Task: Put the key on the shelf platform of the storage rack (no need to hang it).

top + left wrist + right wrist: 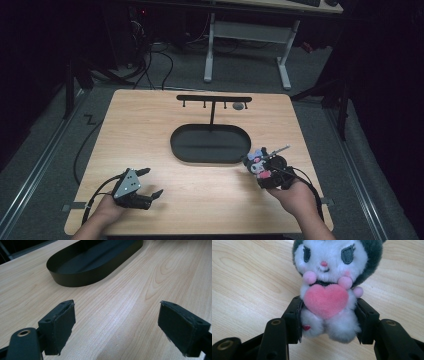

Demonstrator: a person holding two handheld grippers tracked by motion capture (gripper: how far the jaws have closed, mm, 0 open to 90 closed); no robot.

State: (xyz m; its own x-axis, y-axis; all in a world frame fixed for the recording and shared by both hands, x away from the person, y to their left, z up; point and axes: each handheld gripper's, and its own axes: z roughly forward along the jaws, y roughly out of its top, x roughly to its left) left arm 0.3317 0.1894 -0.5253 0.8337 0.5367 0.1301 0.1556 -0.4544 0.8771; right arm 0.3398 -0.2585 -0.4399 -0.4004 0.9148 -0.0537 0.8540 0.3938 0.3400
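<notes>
A small plush toy (329, 287) with a white face, dark hood and pink heart sits between the jaws of my right gripper (328, 320), which is shut on its body. In the high view the plush toy (259, 164) is held just above the table at the right, near the tray's right end, with a metal chain sticking out toward the upper right. My left gripper (150, 182) rests low at the front left, open, with nothing between its pads (60, 325). A black oval tray (210, 156) lies mid-table, with a black hanger stand (214, 99) rising from it.
The wooden table (150, 125) carries the tray, whose near wall (80, 277) lies ahead of the left gripper. A small grey round piece (238, 106) hangs under the stand's bar. Cables trail off the table's front corners. A white desk frame (250, 35) stands behind.
</notes>
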